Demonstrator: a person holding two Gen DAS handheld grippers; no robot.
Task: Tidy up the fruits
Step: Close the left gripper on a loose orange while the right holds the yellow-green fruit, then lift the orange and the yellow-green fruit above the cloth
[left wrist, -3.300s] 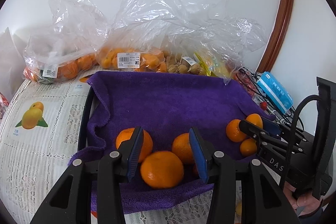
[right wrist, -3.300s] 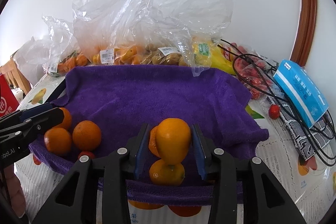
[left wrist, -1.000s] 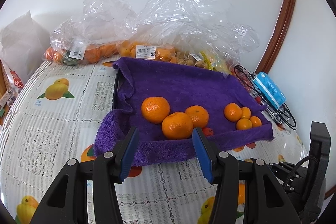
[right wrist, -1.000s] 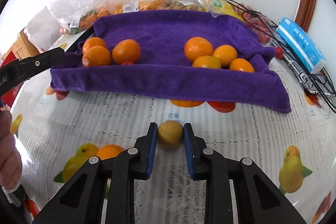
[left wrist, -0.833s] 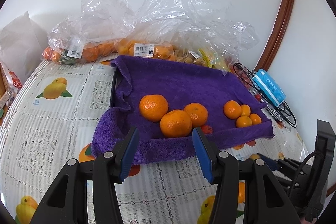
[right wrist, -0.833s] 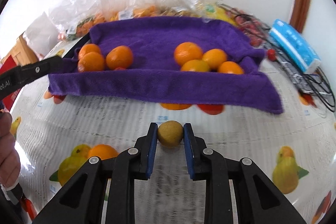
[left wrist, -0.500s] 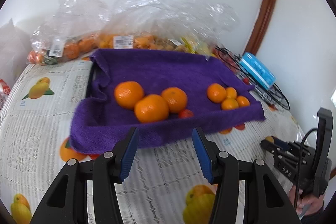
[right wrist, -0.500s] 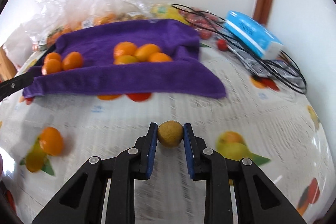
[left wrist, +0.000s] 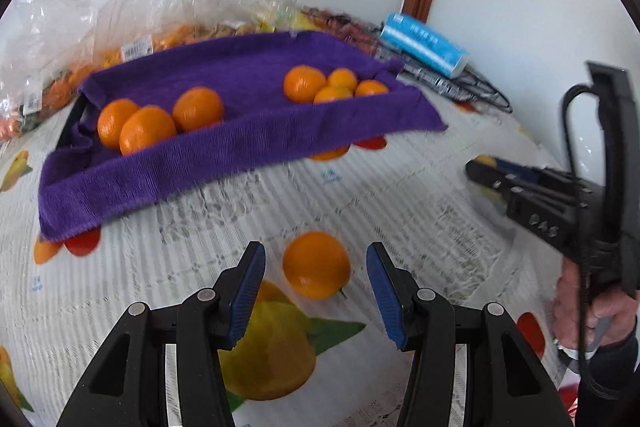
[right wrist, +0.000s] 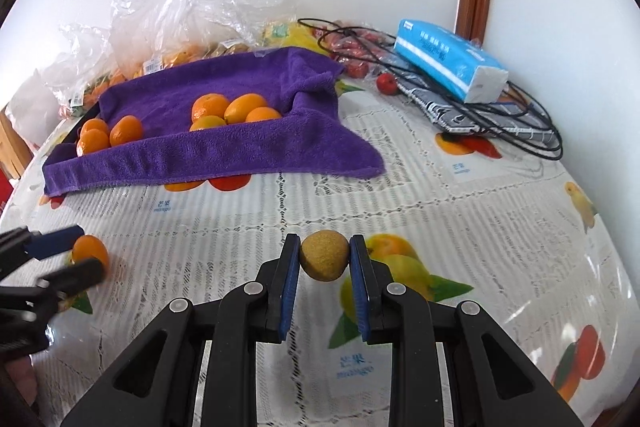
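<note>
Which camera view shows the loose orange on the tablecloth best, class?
The left wrist view: the loose orange sits whole between the open left tongs. In the right wrist view it is small at the left edge, partly hidden by those tongs.

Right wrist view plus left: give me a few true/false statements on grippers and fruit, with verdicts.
1. The right gripper is shut on a small brown fruit. True.
2. The left gripper is clamped on an orange. False: it is open, with the loose orange on the tablecloth between its fingers, untouched.
3. Seven oranges lie on the purple towel. True: three at left, four at right.
4. The blue tissue pack sits on the towel. False: it lies right of it, over cables.
</note>
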